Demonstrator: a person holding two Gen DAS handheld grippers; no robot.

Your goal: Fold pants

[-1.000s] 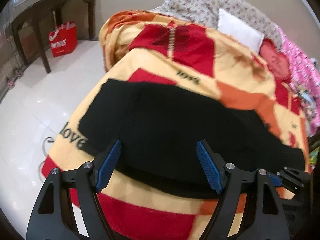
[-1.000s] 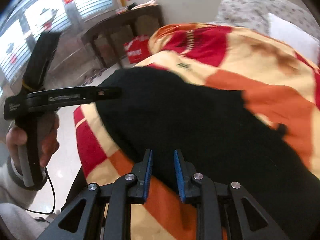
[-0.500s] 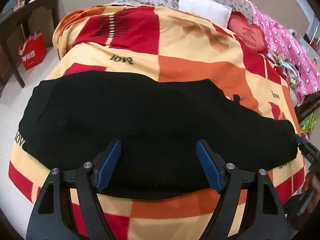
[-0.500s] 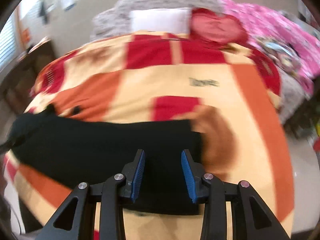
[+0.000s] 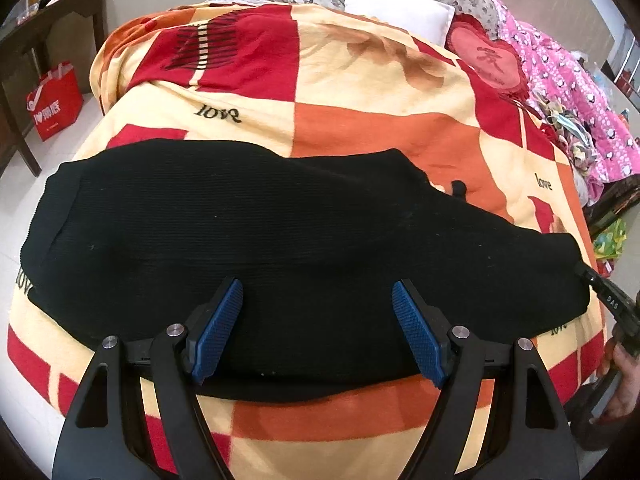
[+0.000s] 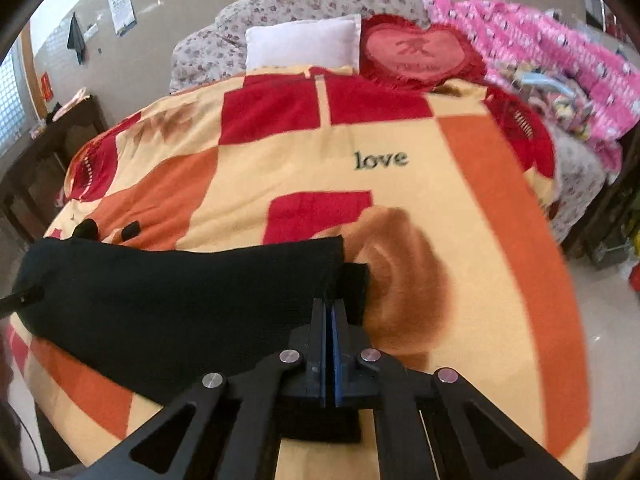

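Black pants (image 5: 280, 232) lie flat across the near end of a bed, spread from nine o'clock to three o'clock on a checked blanket (image 5: 360, 136) of red, orange and cream squares with the word "love" printed on it. In the left wrist view the left tongs (image 5: 318, 320) hang over the near edge of the pants with their blue pads wide apart – nothing sits between them, and whether the pads touch the cloth below I cannot tell. At three o'clock in that view the right tongs (image 5: 588, 276) meet the far end of the pants, with a hand (image 5: 622, 384) behind them. In the right wrist view the right tongs (image 6: 329, 312) are pressed fully together at the hem end of the pants (image 6: 180, 296); black cloth lies on both sides of the tips, so they appear clamped on its edge. Toward twelve o'clock a white pillow (image 6: 302, 46) and a red heart-shaped cushion (image 6: 416, 54) rest at the head of the bed, with pink bedding (image 6: 540, 56) at one to two o'clock. A dark wooden desk (image 5: 48, 12) stands at ten o'clock in the left view – a red bag (image 5: 54, 102) sits on the floor beside it
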